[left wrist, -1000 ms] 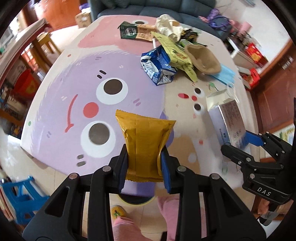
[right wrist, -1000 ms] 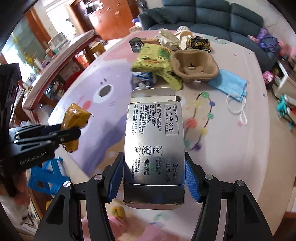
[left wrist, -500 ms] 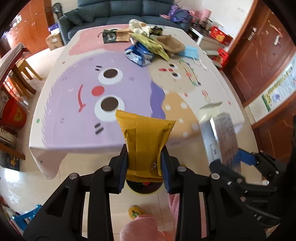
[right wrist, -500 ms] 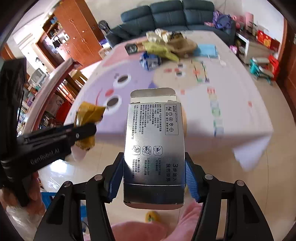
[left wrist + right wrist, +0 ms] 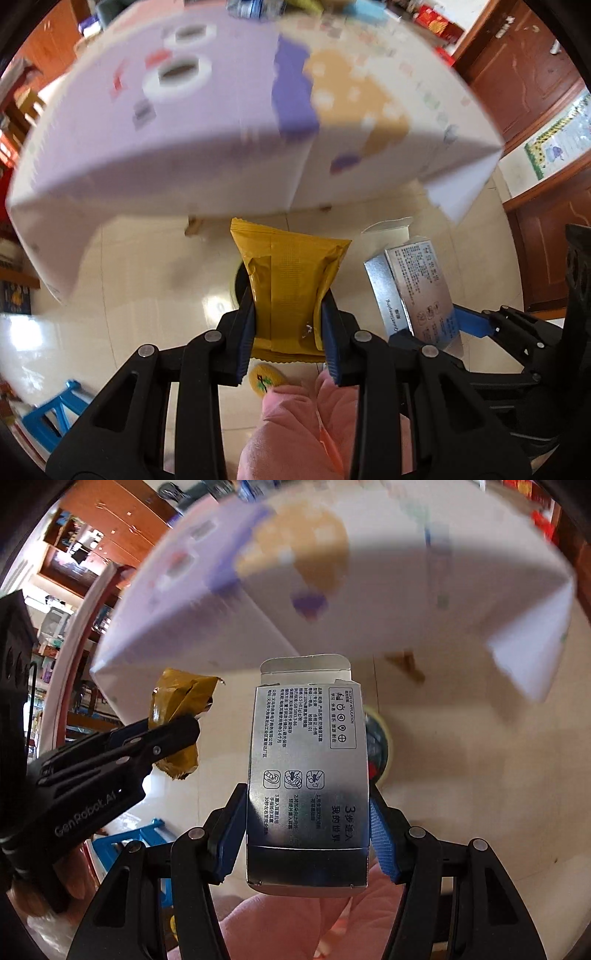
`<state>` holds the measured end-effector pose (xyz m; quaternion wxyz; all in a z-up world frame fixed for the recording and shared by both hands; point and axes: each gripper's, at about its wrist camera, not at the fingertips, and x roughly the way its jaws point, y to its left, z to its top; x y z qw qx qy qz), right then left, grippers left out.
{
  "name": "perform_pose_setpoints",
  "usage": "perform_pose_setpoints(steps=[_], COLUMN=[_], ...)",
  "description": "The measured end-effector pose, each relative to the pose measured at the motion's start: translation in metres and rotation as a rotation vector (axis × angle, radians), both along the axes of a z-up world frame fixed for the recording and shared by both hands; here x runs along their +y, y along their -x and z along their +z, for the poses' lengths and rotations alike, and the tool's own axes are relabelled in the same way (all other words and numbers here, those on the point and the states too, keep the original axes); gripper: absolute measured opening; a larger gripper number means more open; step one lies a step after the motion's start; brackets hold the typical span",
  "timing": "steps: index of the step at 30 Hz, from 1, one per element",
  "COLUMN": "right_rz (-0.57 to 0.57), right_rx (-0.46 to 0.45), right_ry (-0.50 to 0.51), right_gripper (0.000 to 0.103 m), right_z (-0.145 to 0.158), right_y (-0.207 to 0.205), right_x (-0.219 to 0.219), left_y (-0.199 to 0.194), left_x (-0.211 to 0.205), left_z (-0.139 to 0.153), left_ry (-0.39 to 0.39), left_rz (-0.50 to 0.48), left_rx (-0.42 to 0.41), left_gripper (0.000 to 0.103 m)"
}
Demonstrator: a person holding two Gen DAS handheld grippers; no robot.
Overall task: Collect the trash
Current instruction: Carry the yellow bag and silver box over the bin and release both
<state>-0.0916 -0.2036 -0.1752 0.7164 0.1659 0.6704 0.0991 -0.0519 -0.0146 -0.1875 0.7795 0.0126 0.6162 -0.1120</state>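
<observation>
My left gripper (image 5: 288, 308) is shut on a crumpled yellow snack wrapper (image 5: 291, 277), held upright over the tiled floor in front of the table. To its right, my right gripper (image 5: 306, 805) is shut on an open silver cardboard box (image 5: 310, 775) with black print. The box (image 5: 417, 291) and the right gripper (image 5: 476, 326) also show in the left wrist view. The left gripper (image 5: 166, 738) with the wrapper (image 5: 181, 709) shows in the right wrist view. A round bin (image 5: 378, 746) on the floor is mostly hidden behind the box.
The table's cartoon-print cloth (image 5: 221, 129) hangs over the near edge, above and beyond both grippers. Blurred trash lies at the table's far end. A blue stool (image 5: 48, 413) stands at the lower left. Pink clothing (image 5: 295, 424) and a yellow slipper (image 5: 266, 378) lie below the grippers.
Both grippers have pulled back from the table and dropped below its edge with their loads. The views have tilted down to the floor, and the bin has come into sight.
</observation>
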Motion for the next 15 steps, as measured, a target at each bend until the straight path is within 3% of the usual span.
perform_pose_setpoints(steps=[7, 15], right_rz=[0.001, 0.012], right_rx=[0.115, 0.155], right_ry=[-0.013, -0.008], right_gripper=[0.061, 0.061], right_z=[-0.116, -0.235], right_y=[0.007, 0.005], right_x=[0.001, 0.014], left_y=[0.001, -0.017], left_x=[0.002, 0.001], left_z=[-0.116, -0.229], left_ry=[-0.005, -0.030], left_rz=[0.063, 0.066], left_rx=[0.095, 0.107], left_gripper=[0.029, 0.029])
